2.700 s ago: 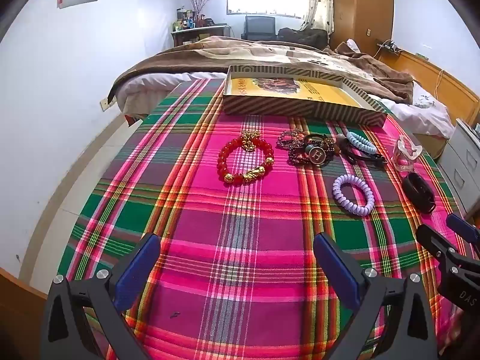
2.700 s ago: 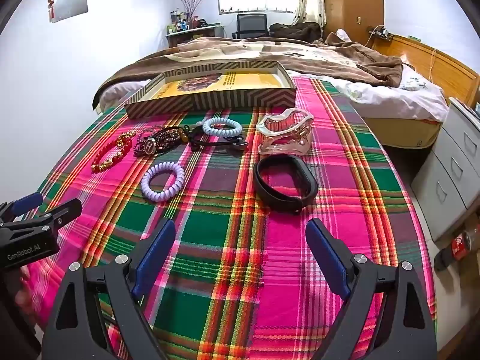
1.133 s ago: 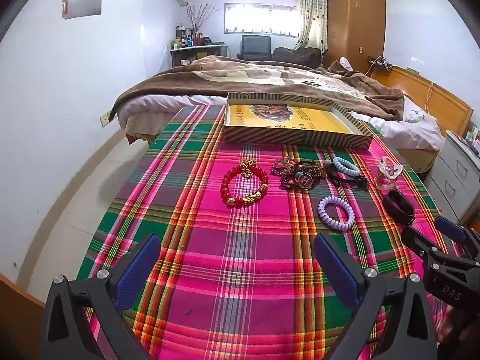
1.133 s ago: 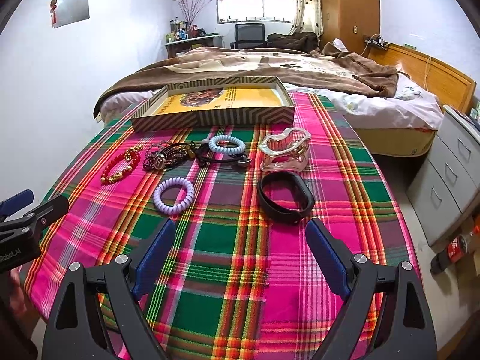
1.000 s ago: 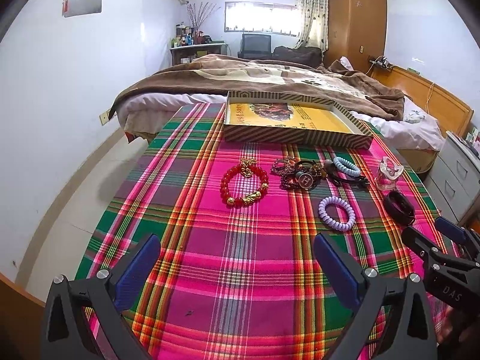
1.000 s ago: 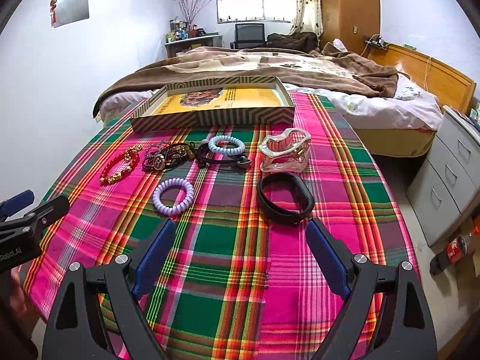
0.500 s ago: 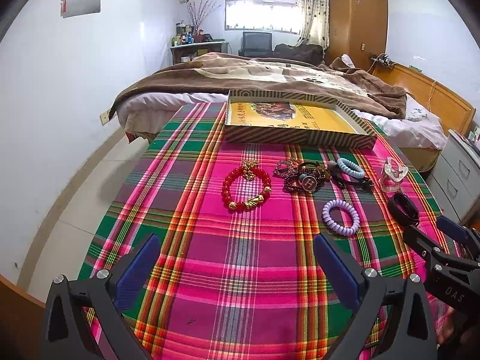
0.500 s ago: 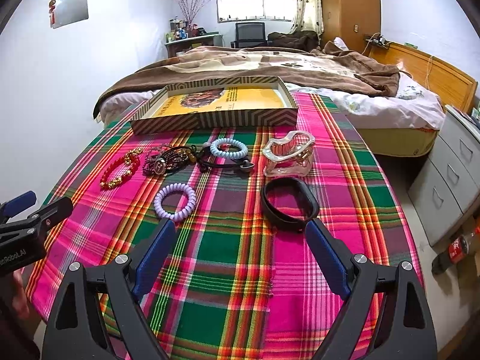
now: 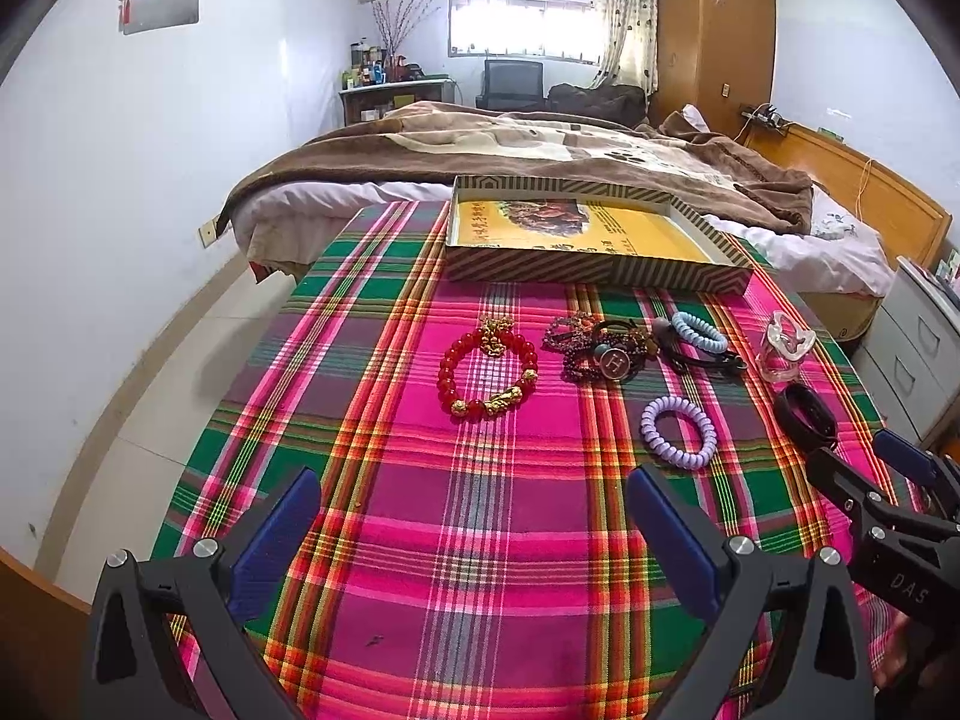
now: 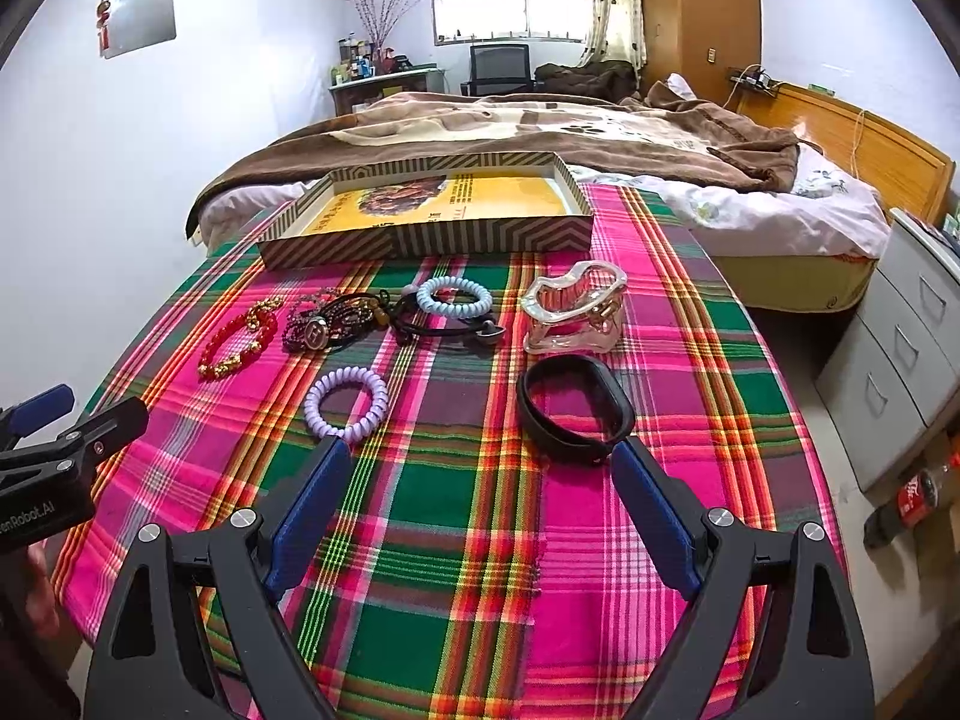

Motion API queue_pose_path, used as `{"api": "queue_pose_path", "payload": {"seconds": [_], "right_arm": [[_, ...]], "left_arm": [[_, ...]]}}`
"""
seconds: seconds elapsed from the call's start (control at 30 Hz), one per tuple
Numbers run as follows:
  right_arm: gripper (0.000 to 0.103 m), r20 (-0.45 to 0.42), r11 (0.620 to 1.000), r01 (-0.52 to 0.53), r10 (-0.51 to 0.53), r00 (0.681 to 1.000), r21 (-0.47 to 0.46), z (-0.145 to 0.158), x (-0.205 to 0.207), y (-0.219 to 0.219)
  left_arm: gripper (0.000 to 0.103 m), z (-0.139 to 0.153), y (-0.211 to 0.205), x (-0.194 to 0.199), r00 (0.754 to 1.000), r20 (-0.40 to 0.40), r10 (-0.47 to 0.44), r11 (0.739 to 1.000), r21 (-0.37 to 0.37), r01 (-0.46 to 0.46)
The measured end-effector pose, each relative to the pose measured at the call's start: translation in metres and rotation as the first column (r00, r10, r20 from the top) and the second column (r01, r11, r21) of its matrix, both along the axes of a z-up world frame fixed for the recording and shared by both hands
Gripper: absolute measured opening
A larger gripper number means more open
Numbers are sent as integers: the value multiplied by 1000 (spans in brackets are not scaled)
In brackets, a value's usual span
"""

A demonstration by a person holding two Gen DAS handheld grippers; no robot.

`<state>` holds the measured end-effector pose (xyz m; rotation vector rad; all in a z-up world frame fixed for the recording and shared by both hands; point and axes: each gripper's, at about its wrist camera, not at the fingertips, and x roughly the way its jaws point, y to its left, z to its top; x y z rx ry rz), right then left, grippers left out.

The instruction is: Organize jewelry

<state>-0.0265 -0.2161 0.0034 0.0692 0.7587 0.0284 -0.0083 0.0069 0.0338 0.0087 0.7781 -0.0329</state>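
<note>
In the left wrist view, the left gripper (image 9: 474, 531) hangs low over the plaid tabletop (image 9: 480, 552) with its blue-padded fingers (image 9: 276, 534) spread wide and nothing between them. The jewelry lies ahead of it in a loose row: a red bead bracelet (image 9: 487, 375) straight ahead, a tangle of dark beaded bracelets (image 9: 603, 354) to its right, then a light blue coil hair tie (image 9: 699, 331), and nearer the gripper a purple coil hair tie (image 9: 678, 439). A clear hair claw (image 9: 787, 354) and a black band (image 9: 804, 413) lie far right. The right gripper (image 9: 870, 468) pokes in at the right edge. Beyond the jewelry sits a shallow striped box (image 9: 594, 273), its yellow printed floor holding no jewelry.

In the right wrist view, the right gripper (image 10: 480, 513) is level and low, fingers (image 10: 654, 519) set wide apart and holding nothing. The black band (image 10: 573, 408) lies just beyond its right fingertip and the purple coil hair tie (image 10: 347, 403) just beyond its left one. The clear hair claw (image 10: 573, 309), light blue coil hair tie (image 10: 454, 295), dark beaded bracelets (image 10: 330, 321) and red bead bracelet (image 10: 237, 345) lie farther off, before the striped box (image 10: 432, 237). The left gripper (image 10: 66, 420) shows at the left edge.
</note>
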Motion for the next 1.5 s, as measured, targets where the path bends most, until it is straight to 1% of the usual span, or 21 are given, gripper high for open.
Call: {"api": "queue_pose_path", "payload": {"seconds": [0.27, 0.4, 0.5, 0.57, 0.7, 0.83, 0.9, 1.03, 1.1, 1.23, 1.3, 1.4, 1.47, 1.5], "right_arm": [[89, -7, 1000, -4, 4, 1000, 1, -1, 1, 0], [89, -14, 1000, -7, 7, 1000, -1, -1, 4, 0], [89, -20, 1000, -12, 12, 1000, 0, -1, 9, 1], [89, -25, 1000, -28, 28, 999, 2, -2, 14, 2], [88, -46, 998, -68, 68, 997, 0, -4, 27, 9], [87, -67, 992, -128, 128, 990, -1, -8, 38, 21], [80, -87, 988, -153, 152, 985, -7, -12, 47, 29], [75, -123, 985, -174, 171, 977, -8, -21, 61, 37], [67, -146, 984, -176, 172, 974, -8, -26, 69, 38], [63, -167, 983, -183, 179, 969, -6, -30, 79, 42], [55, -184, 981, -192, 186, 965, -11, -34, 82, 44], [48, -184, 983, -177, 166, 969, -43, -35, 82, 45], [45, -177, 984, -173, 163, 971, -40, -35, 82, 45], [40, -175, 985, -165, 155, 972, -45, -35, 82, 44]], "left_arm": [[103, -1, 1, 1, 1000, -11, -4, 1000, -1, 4], [103, -1, 2, 3, 1000, -2, -12, 1000, -6, 12], [103, 0, 6, 8, 1000, 5, -23, 1000, 6, 23], [103, 1, 13, 11, 999, 17, -30, 1000, 2, 30], [103, 0, 32, 22, 1000, 2, -5, 1000, 0, 5], [103, -2, 49, 29, 1000, -11, 12, 999, -36, -13], [103, -3, 54, 33, 1000, -20, 9, 999, -48, -9], [103, -7, 62, 42, 1000, -30, 3, 998, -67, -5], [103, -9, 65, 47, 999, -44, -6, 997, -79, 2], [103, -13, 67, 55, 998, -59, -14, 998, -70, 10], [103, -15, 67, 60, 998, -64, -16, 997, -76, 12], [103, -16, 67, 64, 998, -64, -23, 997, -78, 18], [103, -16, 66, 69, 998, -64, -26, 997, -79, 21], [103, -16, 65, 71, 998, -65, -28, 996, -81, 22]]}}
